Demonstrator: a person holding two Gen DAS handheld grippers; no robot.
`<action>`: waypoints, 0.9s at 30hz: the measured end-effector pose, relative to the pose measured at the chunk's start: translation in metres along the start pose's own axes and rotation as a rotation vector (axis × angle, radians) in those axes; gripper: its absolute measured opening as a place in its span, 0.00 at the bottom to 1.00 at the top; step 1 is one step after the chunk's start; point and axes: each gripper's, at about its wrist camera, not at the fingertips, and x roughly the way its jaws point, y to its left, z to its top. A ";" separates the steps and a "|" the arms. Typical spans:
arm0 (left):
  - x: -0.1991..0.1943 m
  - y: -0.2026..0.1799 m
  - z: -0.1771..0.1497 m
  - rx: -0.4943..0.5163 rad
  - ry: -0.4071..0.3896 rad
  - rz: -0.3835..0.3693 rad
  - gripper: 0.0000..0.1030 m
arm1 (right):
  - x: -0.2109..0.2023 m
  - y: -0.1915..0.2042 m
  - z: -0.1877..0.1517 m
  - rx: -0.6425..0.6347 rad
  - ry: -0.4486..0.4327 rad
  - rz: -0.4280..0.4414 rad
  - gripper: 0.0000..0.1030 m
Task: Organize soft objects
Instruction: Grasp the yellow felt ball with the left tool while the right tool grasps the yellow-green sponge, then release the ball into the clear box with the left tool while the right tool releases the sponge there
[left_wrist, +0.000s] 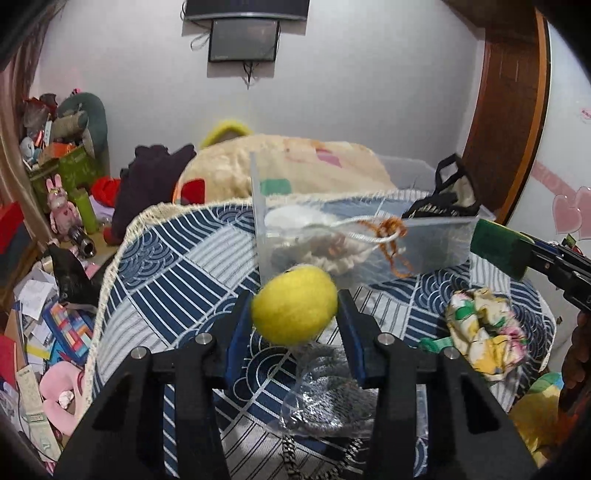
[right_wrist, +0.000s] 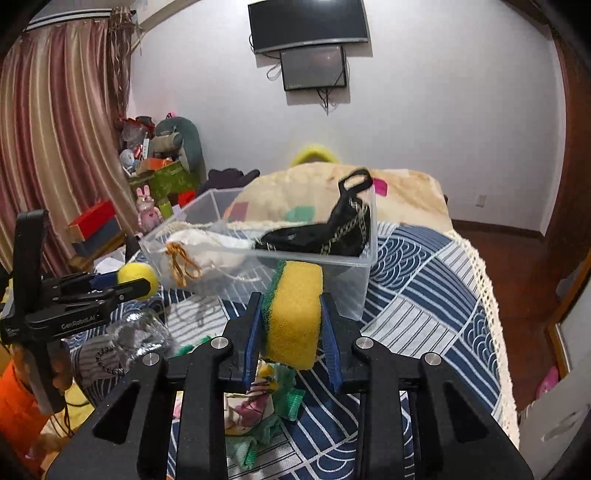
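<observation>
My left gripper is shut on a yellow soft ball, held above the blue patterned cloth just in front of the clear plastic bin. My right gripper is shut on a yellow and green sponge, also in front of the bin. The bin holds a white drawstring pouch with an orange cord and a black bag. In the left wrist view the sponge shows at the right. In the right wrist view the ball shows at the left.
A floral cloth and a clear bag with grey material lie on the patterned cloth. A beige blanket lies behind the bin. Clutter, toys and boxes crowd the left side. A wooden floor lies right.
</observation>
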 end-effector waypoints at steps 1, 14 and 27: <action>-0.004 -0.001 0.001 0.002 -0.008 -0.002 0.44 | -0.003 0.002 0.002 -0.002 -0.010 0.001 0.26; -0.036 -0.010 0.034 0.000 -0.125 -0.039 0.44 | -0.014 0.011 0.032 -0.021 -0.121 0.028 0.26; -0.020 -0.013 0.066 -0.008 -0.145 -0.047 0.44 | 0.025 0.035 0.062 -0.076 -0.110 0.057 0.26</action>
